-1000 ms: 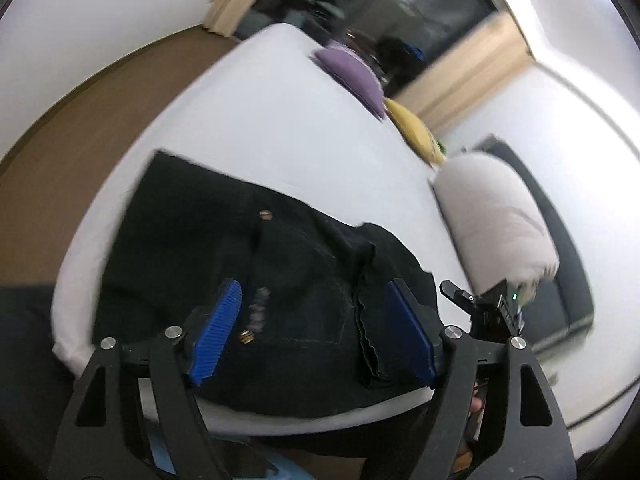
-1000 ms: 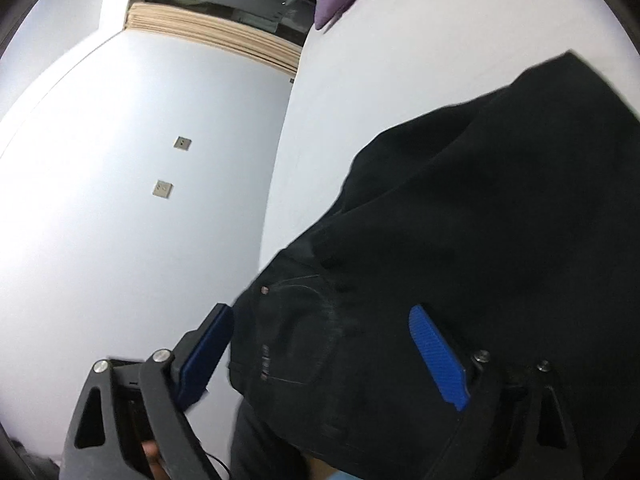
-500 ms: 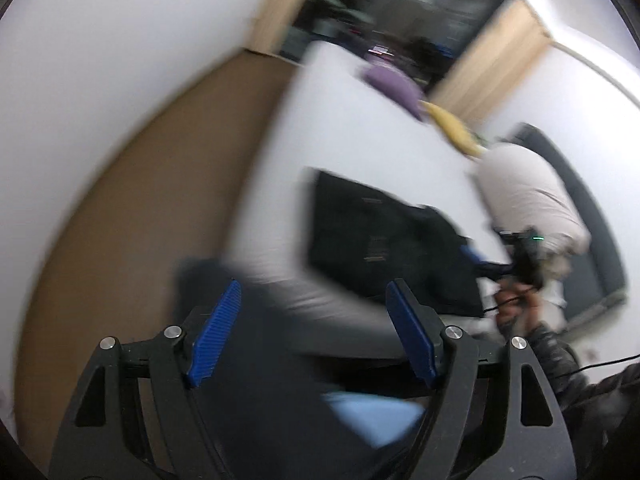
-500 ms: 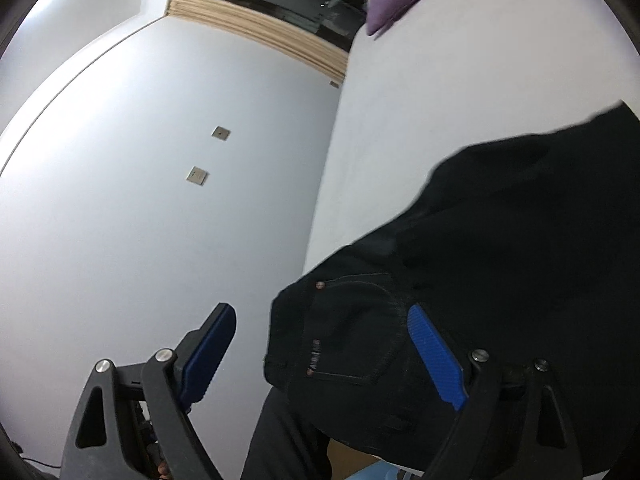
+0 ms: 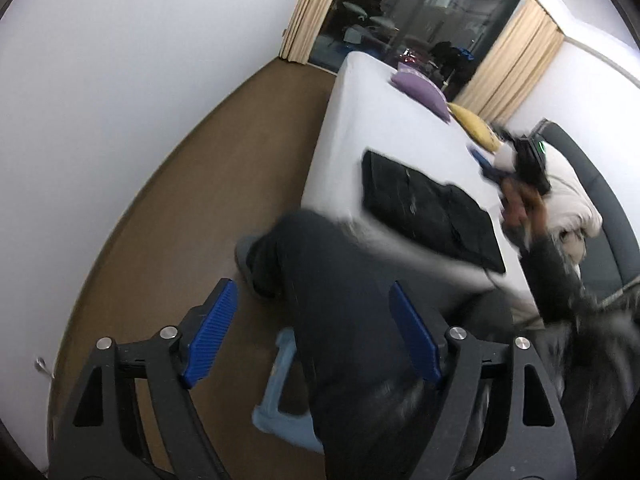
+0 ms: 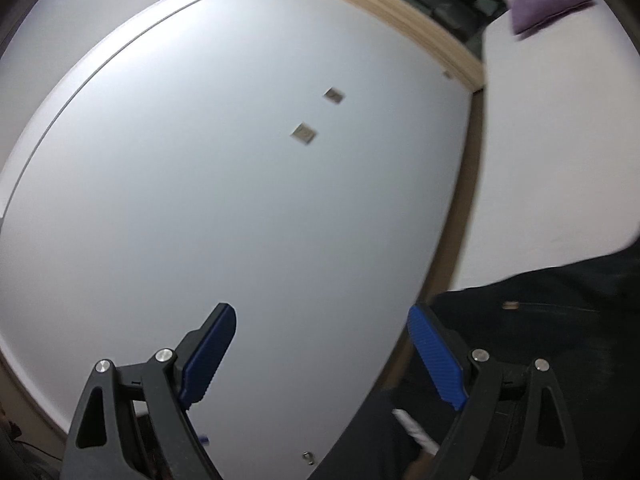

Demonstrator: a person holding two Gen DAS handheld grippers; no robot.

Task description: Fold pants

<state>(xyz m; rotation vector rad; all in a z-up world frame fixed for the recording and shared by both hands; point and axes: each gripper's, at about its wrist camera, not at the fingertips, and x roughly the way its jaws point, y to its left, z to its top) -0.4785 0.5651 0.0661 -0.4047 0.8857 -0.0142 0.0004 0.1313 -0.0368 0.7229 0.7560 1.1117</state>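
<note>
The black pants [image 5: 428, 208] lie folded into a flat rectangle near the front corner of the white bed [image 5: 380, 120]. My left gripper [image 5: 316, 320] hangs well back from the bed, above a person's dark-trousered leg [image 5: 340, 280]; its jaws are opening with nothing held between them. In the right wrist view my right gripper [image 6: 320, 344] stands open and empty, facing a white wall, with the pants [image 6: 560, 300] at the lower right. The left wrist view also shows the right gripper [image 5: 490, 164], blurred, in a hand beyond the pants.
A purple pillow [image 5: 422, 88] and a yellow pillow [image 5: 474, 126] lie at the bed's far end. A white bundle [image 5: 572, 196] rests against a dark headboard [image 5: 600, 184]. A light blue stool [image 5: 280, 392] stands on the brown floor [image 5: 168, 220].
Both grippers have pulled up and away from the pants. The left one swung back far off the bed, above the leg. The right one turned toward the wall.
</note>
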